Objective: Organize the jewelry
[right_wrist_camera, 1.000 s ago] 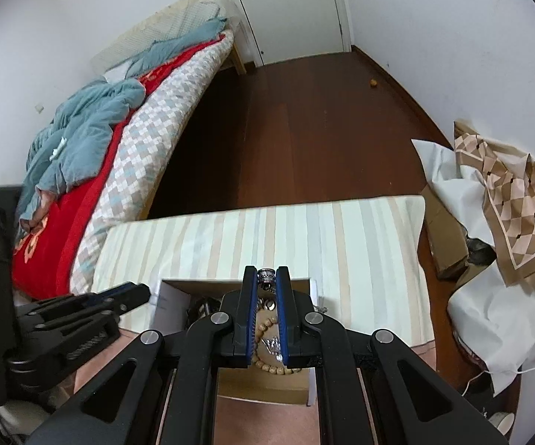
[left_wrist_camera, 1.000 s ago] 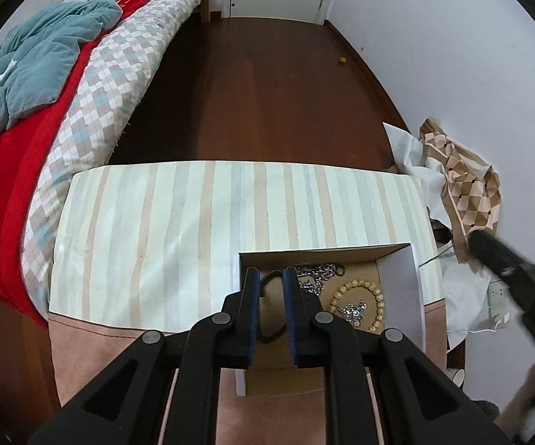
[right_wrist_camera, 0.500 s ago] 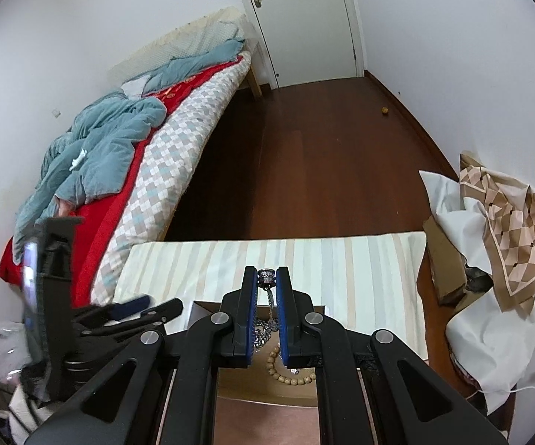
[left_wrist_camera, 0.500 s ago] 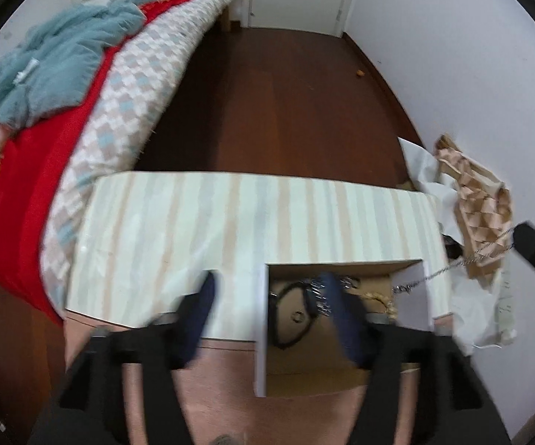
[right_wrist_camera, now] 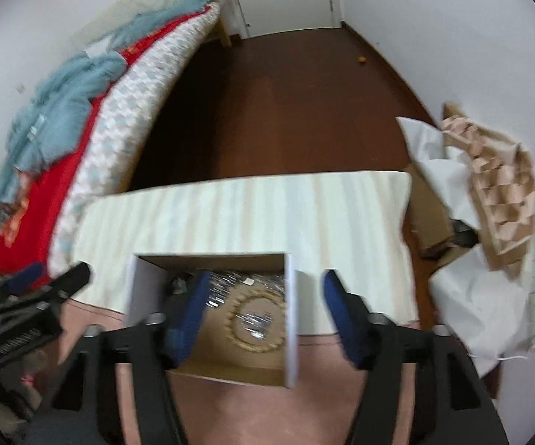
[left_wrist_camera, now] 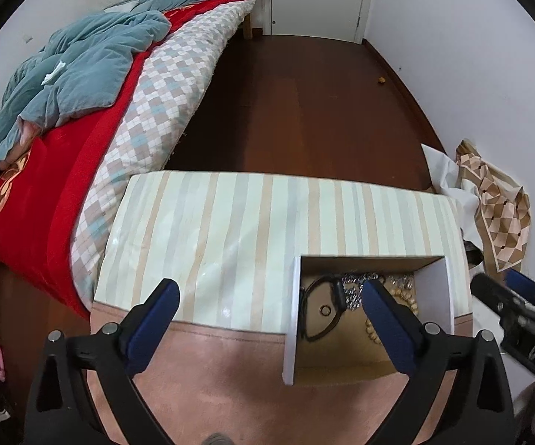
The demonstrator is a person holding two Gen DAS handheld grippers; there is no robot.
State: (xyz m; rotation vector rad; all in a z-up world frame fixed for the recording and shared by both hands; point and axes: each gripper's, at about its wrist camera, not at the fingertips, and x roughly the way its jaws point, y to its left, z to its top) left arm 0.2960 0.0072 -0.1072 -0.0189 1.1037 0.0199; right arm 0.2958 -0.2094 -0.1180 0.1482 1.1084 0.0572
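An open cardboard box (left_wrist_camera: 292,319) with white side walls sits on the striped table (left_wrist_camera: 230,222). Inside lie a black cord loop (left_wrist_camera: 319,311), a silver chain (left_wrist_camera: 352,291) and a wooden bead bracelet (left_wrist_camera: 402,298). My left gripper (left_wrist_camera: 269,291) hovers over the box's left wall, its jaws opening wide and holding nothing. My right gripper (right_wrist_camera: 267,278) is also opening, one finger over the box (right_wrist_camera: 290,315) and one outside its right wall. Below it lie the silver chain (right_wrist_camera: 230,282) and the bead bracelet (right_wrist_camera: 256,320), both free. Each gripper shows in the other's view (left_wrist_camera: 497,282) (right_wrist_camera: 54,272).
A bed (left_wrist_camera: 119,104) with a red cover and a blue quilt runs along the left. Dark wooden floor (left_wrist_camera: 304,111) lies beyond the table, with a door at the far end. Crumpled white and checked paper (left_wrist_camera: 497,200) is piled at the right wall.
Both grippers went from shut to wide open. The right one had lifted the silver chain above the box; it came down and the chain now lies inside. The left rose slightly.
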